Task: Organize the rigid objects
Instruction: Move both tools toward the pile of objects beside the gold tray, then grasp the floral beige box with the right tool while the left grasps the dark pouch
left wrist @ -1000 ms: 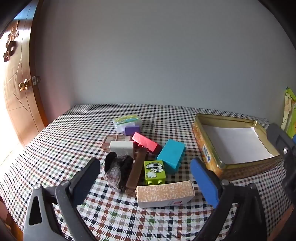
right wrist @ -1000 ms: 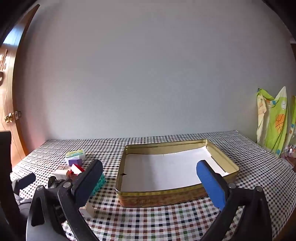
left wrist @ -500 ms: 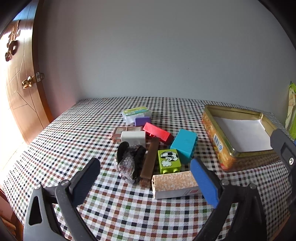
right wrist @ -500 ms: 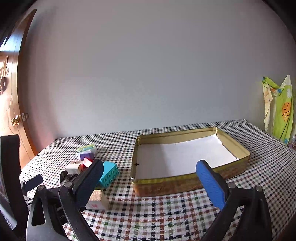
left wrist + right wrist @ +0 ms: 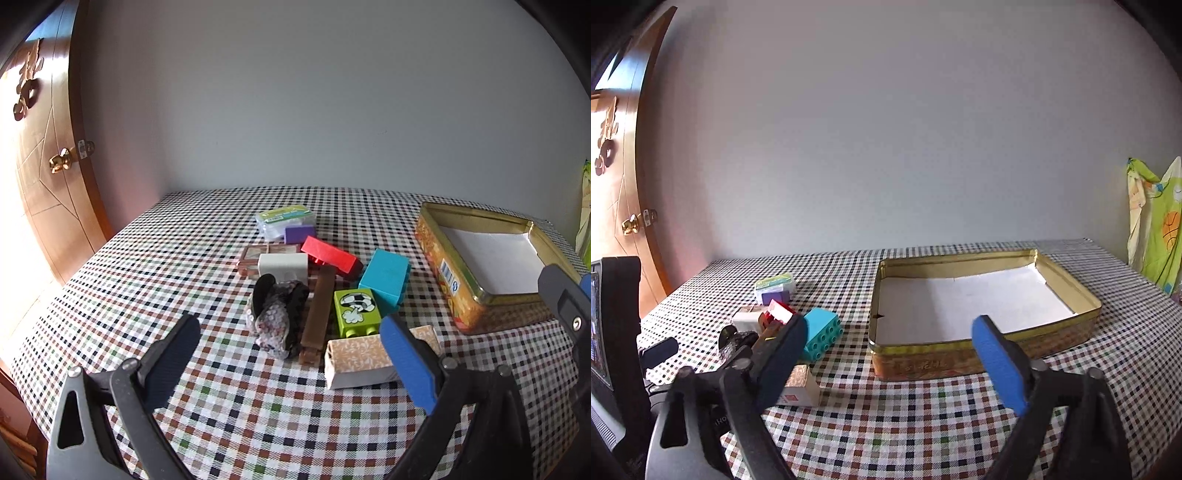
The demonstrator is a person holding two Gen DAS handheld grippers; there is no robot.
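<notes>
A pile of small objects lies on the checked tablecloth: a patterned beige box (image 5: 364, 360), a green printed brick (image 5: 356, 312), a teal brick (image 5: 386, 277), a red brick (image 5: 330, 256), a brown bar (image 5: 319, 314), a white block (image 5: 282, 266), a purple block (image 5: 299, 233) and a dark sequined pouch (image 5: 275, 319). A gold tin (image 5: 443, 266) with a white lining stands to the right; it also shows in the right wrist view (image 5: 960, 354). My left gripper (image 5: 291, 360) is open and empty, just short of the pile. My right gripper (image 5: 886, 360) is open and empty in front of the tin.
A wooden door (image 5: 40, 177) stands at the left. A grey wall runs behind the table. A green printed cloth (image 5: 1156, 229) hangs at the far right. A clear packet with a green label (image 5: 284, 218) lies behind the pile. The left gripper's body (image 5: 613, 332) shows at the left edge.
Both grippers have drawn back and risen a little; the pile and the tin sit farther off and more to the right in both views. Both stay open. No object has moved.
</notes>
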